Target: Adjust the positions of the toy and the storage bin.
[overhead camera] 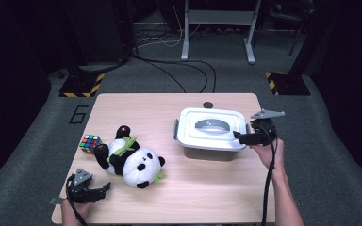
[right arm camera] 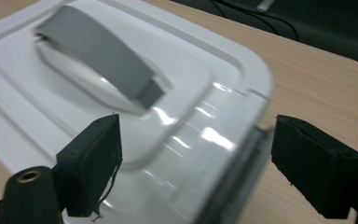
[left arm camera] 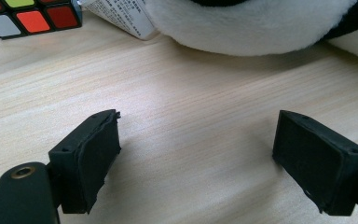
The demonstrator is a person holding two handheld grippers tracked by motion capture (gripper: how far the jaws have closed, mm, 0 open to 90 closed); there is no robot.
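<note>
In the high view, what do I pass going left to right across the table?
Left hand-held gripper → Rubik's cube → plush panda → white lidded container → right hand-held gripper, jaws open at the container's right end.

Your right gripper point(overhead camera: 245, 137) sits ahead of your right hand point(overhead camera: 267, 153), jaws spread wide. Your left gripper point(overhead camera: 104, 189) rests low, jaws apart, empty.

"6" on floor point(overhead camera: 78, 114) (beside table)
</note>
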